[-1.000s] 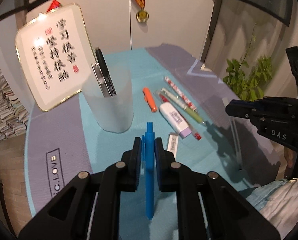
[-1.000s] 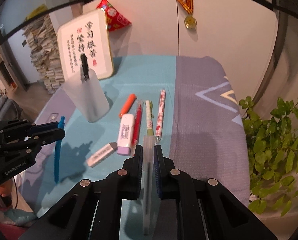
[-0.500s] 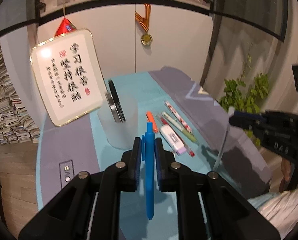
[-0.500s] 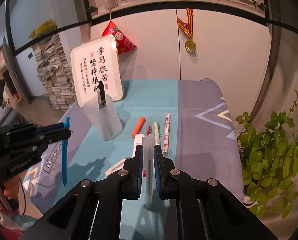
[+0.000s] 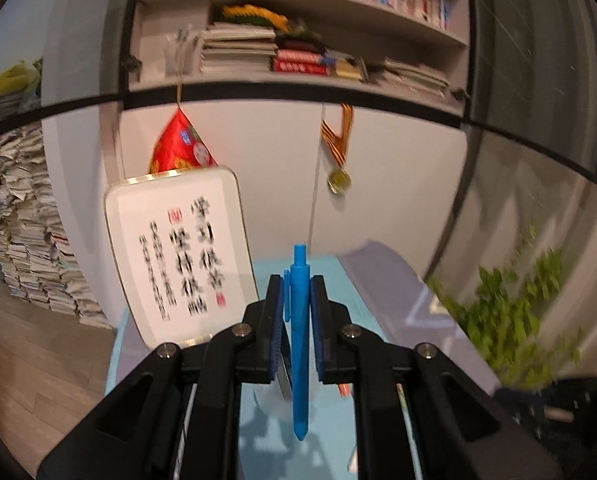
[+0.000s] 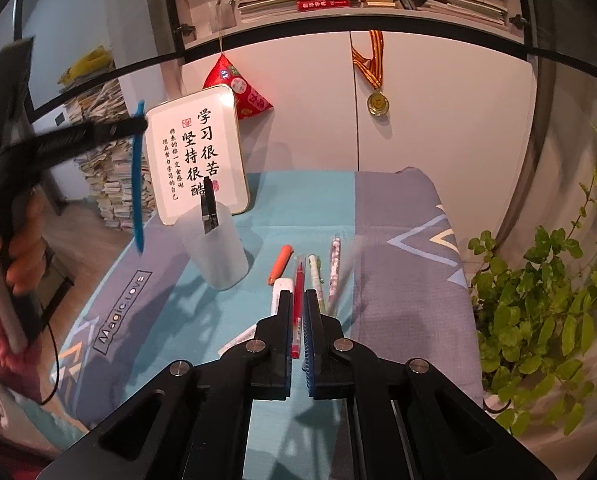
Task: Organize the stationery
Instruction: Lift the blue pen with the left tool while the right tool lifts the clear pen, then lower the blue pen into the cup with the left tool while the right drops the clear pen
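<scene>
Frosted cup (image 6: 215, 249) holds black clip (image 6: 209, 211), upright on table.

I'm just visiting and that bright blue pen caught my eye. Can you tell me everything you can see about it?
The blue pen is a slim, matte, plastic-looking stick, blue all over, with a clip near its top and a narrower button end above. The left gripper holds it upright, its fingers pinching the upper barrel, tapered tip pointing down. From the right wrist view it hangs in the air, up and left of the frosted cup, touching only the fingers.
</scene>
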